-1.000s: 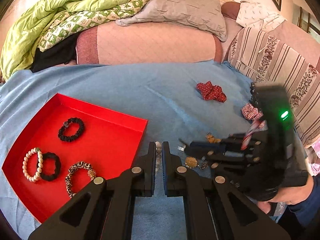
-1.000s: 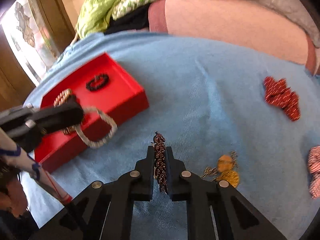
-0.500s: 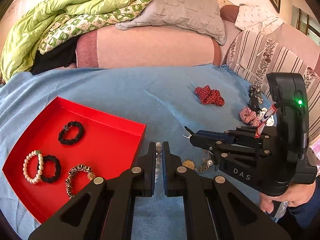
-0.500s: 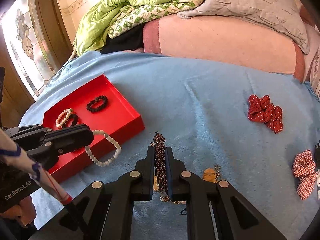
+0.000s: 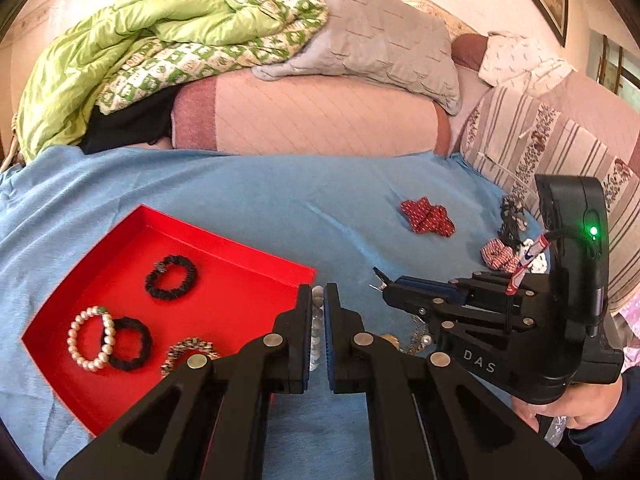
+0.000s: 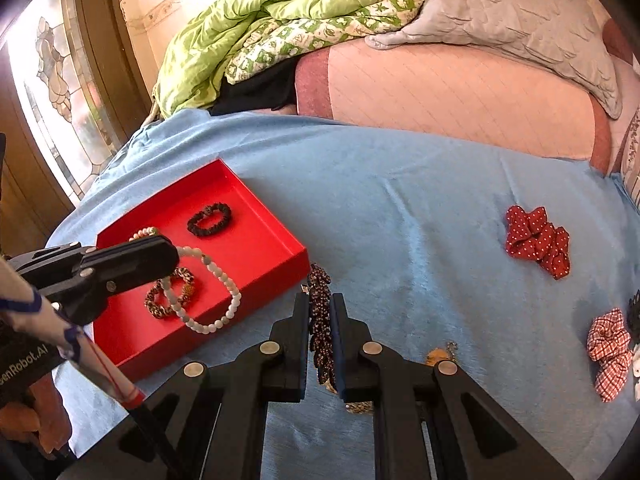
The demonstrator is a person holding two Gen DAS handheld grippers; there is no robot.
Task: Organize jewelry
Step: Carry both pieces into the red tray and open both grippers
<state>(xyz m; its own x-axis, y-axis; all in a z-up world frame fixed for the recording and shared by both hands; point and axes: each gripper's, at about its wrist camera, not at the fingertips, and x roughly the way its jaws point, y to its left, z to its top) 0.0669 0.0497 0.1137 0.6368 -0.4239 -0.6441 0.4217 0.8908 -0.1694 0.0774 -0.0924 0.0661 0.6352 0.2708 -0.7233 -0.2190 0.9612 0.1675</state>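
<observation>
my left gripper (image 5: 318, 300) is clamped tight on a bracelet of pale, milky beads (image 5: 317, 328), the strand caught between the pads; from the right wrist view its loop (image 6: 208, 292) hangs free below the fingertips, over the near right part of the red tray (image 6: 280, 280). my right gripper (image 6: 320, 308) is closed on a dark, speckled beaded piece (image 6: 320, 320), which stands up past the fingertips and runs down between the pads. just under and to the right of it, on the blue bedspread (image 6: 400, 208), lies a small heap of gold-coloured jewelry (image 6: 438, 354), partly hidden by my fingers.

the tray sits on the left of the bedspread. in it, nearest, a leopard-print scrunchie (image 5: 188, 350); left of that a pearl bracelet (image 5: 90, 338) overlapping a black hair tie (image 5: 128, 342); farther back a second black scrunchie (image 5: 171, 277) lying alone.

out to the right, on the cloth, a red-and-white checked scrunchie (image 6: 608, 352) lies near the edge, with a dark item and something white just beside it that i cannot make out. farther on, a red polka-dot scrunchie (image 6: 538, 240) sits well apart from the tray.

beyond the bedspread are a pink bolster (image 5: 320, 116), a grey pillow (image 5: 380, 44) leaning on it, and a crumpled green quilt (image 5: 132, 48) on the far left. a striped cushion (image 5: 560, 148) stands at the far right.
</observation>
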